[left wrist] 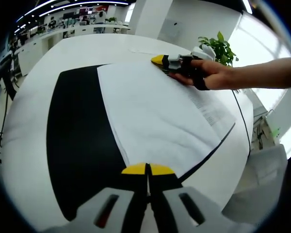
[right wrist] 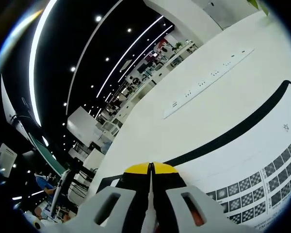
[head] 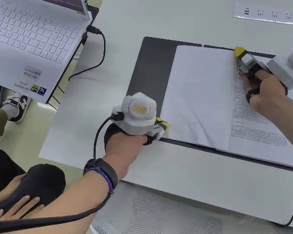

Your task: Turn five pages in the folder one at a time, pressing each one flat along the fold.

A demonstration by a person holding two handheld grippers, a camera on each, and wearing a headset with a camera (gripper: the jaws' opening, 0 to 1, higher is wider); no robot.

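Both pairs of jaws were together — right gripper (head: 240,52) on the folder (head: 151,68) at its fold, left gripper (head: 160,126) at its near edge. The thin, limp page (head: 200,92) likely wanted a corner grip.

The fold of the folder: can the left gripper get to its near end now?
Probably yes. The left gripper sits at the near edge of the folder; only the blank page lies between. The right gripper is at the far end of the fold, well clear.
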